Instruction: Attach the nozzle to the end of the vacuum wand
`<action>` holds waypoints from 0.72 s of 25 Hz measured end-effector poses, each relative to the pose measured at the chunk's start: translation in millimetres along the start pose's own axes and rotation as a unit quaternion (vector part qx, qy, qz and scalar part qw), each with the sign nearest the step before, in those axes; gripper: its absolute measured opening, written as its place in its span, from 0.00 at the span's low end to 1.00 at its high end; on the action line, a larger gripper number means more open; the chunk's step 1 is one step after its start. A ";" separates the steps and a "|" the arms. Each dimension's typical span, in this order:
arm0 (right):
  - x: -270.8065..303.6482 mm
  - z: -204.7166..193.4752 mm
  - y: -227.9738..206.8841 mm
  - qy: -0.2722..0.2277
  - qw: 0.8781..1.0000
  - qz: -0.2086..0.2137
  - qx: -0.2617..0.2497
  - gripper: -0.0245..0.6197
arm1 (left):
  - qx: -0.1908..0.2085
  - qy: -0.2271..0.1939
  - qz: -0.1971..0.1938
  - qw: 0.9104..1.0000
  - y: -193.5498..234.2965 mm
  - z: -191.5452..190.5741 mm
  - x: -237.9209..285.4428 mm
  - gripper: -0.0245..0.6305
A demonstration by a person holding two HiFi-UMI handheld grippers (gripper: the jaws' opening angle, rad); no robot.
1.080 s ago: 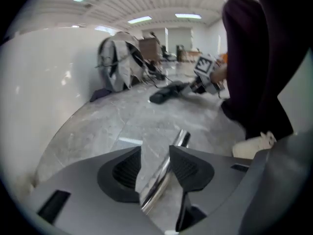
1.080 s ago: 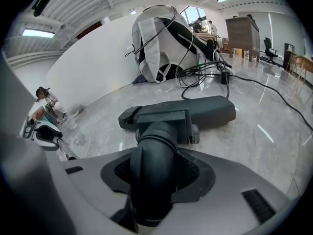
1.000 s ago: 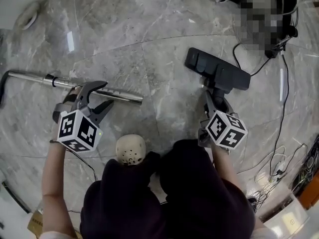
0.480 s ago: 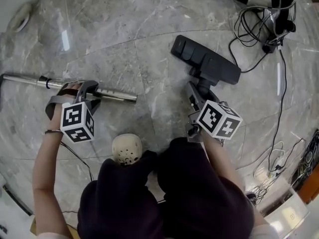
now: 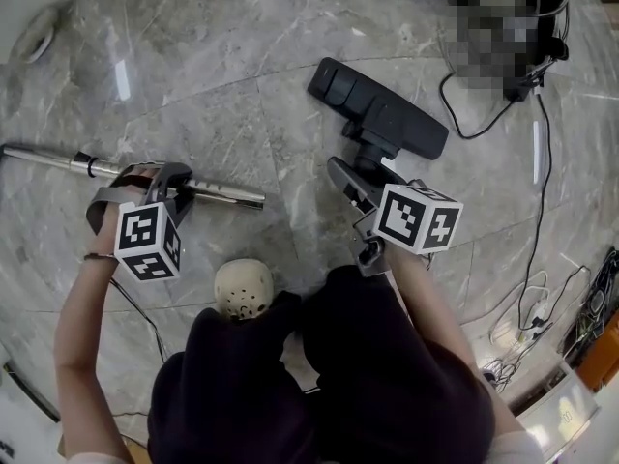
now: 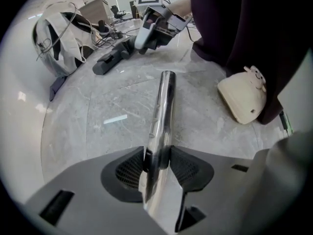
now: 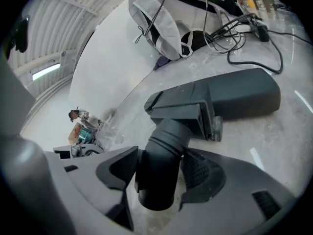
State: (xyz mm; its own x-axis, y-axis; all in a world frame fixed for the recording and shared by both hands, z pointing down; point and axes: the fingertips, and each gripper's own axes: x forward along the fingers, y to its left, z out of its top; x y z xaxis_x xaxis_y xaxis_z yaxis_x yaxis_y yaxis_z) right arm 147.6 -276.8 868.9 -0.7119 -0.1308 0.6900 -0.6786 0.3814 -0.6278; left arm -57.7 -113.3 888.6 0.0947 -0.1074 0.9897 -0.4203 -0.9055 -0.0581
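The chrome vacuum wand (image 5: 208, 190) lies on the marble floor, its open end toward the middle. My left gripper (image 5: 160, 184) points straight down over it. In the left gripper view the wand (image 6: 164, 102) runs between the closing jaws of the left gripper (image 6: 157, 160), and both pads press its sides. The black floor nozzle (image 5: 382, 114) lies to the right. Its round neck (image 7: 164, 151) stands between the opening jaws of my right gripper (image 7: 159, 168), with a slim gap on the right side. In the head view the right gripper (image 5: 353, 177) sits just behind the nozzle.
A beige slipper (image 5: 242, 288) lies between the grippers, close to the person's dark trousers. Black cables (image 5: 542, 162) trail on the floor at the right. A white bag-like body with cords (image 7: 166, 23) stands beyond the nozzle. More cords (image 5: 527, 341) lie at the lower right.
The left gripper, open above the wand a second ago, has come down and closed round it. The right gripper and the nozzle have slid left, nearer the wand's end.
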 end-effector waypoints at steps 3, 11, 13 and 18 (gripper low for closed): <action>0.7 -4.7 10.7 0.015 0.999 0.040 0.003 0.45 | -0.014 -0.030 -0.010 0.999 -1.7 20.2 -5.3 0.30; -1.5 10.6 27.3 -0.029 0.976 0.136 0.169 0.38 | -0.059 -0.085 -0.034 0.994 2.1 70.2 -24.5 0.30; -4.6 15.6 26.2 -0.038 0.969 0.139 0.199 0.37 | -0.074 -0.097 -0.028 0.992 9.3 74.7 -30.7 0.30; -13.6 41.5 43.1 -0.086 0.934 0.192 0.288 0.36 | -0.097 -0.137 0.001 0.986 32.6 88.1 -55.3 0.31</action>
State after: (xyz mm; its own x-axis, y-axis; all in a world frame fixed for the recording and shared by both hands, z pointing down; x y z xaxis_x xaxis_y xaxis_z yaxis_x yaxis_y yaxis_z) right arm 120.6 -296.6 817.5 -0.9074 -0.2500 0.3378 -0.3177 -0.1179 -0.9408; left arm 2.9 -173.0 820.4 0.3216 -0.2401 0.9159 -0.5838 -0.8119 -0.0078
